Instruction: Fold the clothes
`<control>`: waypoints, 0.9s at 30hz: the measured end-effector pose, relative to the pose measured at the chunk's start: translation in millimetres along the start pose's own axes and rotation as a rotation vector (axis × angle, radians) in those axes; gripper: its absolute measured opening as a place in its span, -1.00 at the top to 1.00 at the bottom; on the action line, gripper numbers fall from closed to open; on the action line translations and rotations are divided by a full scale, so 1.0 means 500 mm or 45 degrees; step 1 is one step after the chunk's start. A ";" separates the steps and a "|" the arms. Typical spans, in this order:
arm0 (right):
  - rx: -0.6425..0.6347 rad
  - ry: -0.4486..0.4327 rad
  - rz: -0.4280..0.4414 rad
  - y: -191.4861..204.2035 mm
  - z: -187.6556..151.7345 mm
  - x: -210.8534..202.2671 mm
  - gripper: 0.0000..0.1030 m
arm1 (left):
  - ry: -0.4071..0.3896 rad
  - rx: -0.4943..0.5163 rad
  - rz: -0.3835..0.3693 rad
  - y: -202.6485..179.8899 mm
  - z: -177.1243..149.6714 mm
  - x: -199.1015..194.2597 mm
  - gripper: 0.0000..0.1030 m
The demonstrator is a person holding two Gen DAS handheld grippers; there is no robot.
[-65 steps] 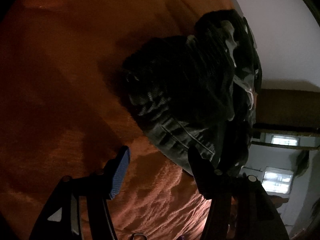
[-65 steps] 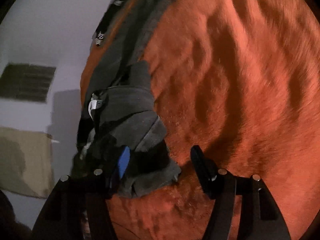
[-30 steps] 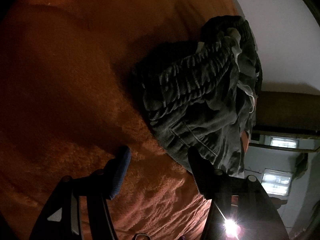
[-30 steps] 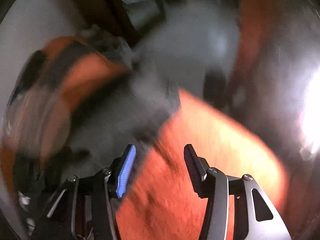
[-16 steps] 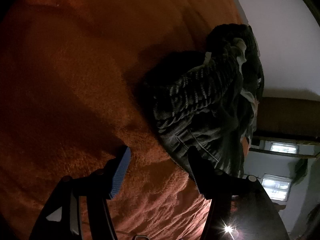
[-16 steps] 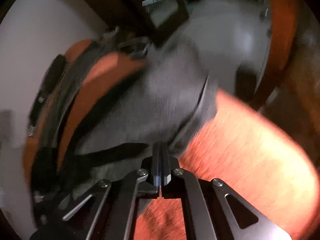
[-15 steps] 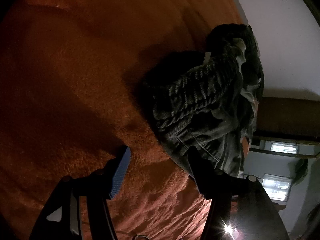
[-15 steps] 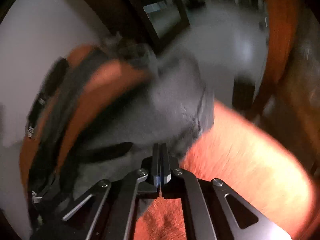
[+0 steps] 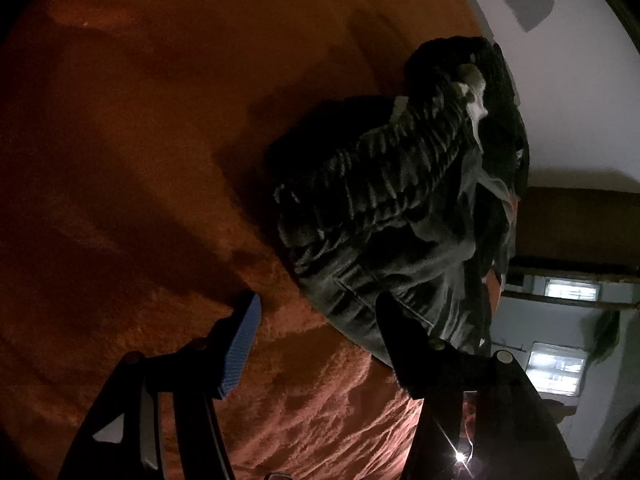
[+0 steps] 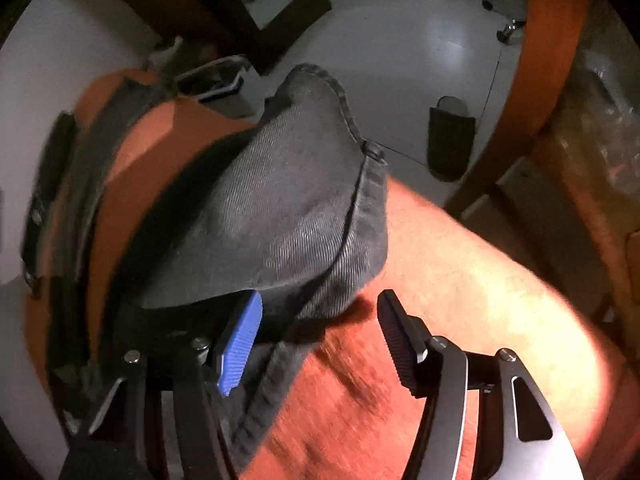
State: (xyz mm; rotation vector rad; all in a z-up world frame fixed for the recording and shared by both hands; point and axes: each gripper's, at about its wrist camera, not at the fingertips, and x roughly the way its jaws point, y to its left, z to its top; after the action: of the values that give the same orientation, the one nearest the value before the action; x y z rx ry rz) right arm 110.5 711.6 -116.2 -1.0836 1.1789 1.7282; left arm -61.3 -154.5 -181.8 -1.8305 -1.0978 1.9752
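A dark grey pair of trousers [image 9: 400, 216] lies bunched on the orange blanket [image 9: 140, 160], its gathered waistband towards me in the left wrist view. My left gripper [image 9: 316, 332] is open just short of the heap, its right finger overlapping the cloth's near edge. In the right wrist view a folded part of the grey trousers [image 10: 280, 216], with a seam and a rivet, lies on the orange blanket [image 10: 440, 280]. My right gripper [image 10: 320, 328] is open, its blue pad tucked under the cloth's near edge.
A white wall [image 9: 580, 80] and dark wooden furniture [image 9: 580, 224] stand past the blanket's right edge. The right wrist view shows a pale tiled floor [image 10: 420, 40] beyond the bed edge, with a dark slipper [image 10: 450, 136] and a wooden frame [image 10: 552, 60].
My right gripper was shut on the grey cloth half a second ago and has opened, letting the fold drop onto the blanket. The left gripper has barely moved.
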 end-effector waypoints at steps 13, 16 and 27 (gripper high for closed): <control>-0.022 -0.206 0.086 -0.104 -0.097 -0.206 0.94 | -0.010 -0.037 -0.018 0.014 0.003 -0.010 -0.19; 0.060 0.070 0.064 -0.156 -0.080 -0.077 0.84 | -0.012 -0.039 -0.020 0.017 0.006 -0.015 -0.19; -0.251 -0.145 0.227 -0.085 -0.209 -0.148 0.29 | -0.043 -0.053 -0.031 0.032 0.007 -0.040 -0.19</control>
State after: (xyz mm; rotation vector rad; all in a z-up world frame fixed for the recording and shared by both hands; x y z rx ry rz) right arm 198.2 614.9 -82.1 -1.0036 1.0784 2.0516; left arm -55.8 -179.5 -177.2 -1.8018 -1.1736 1.9912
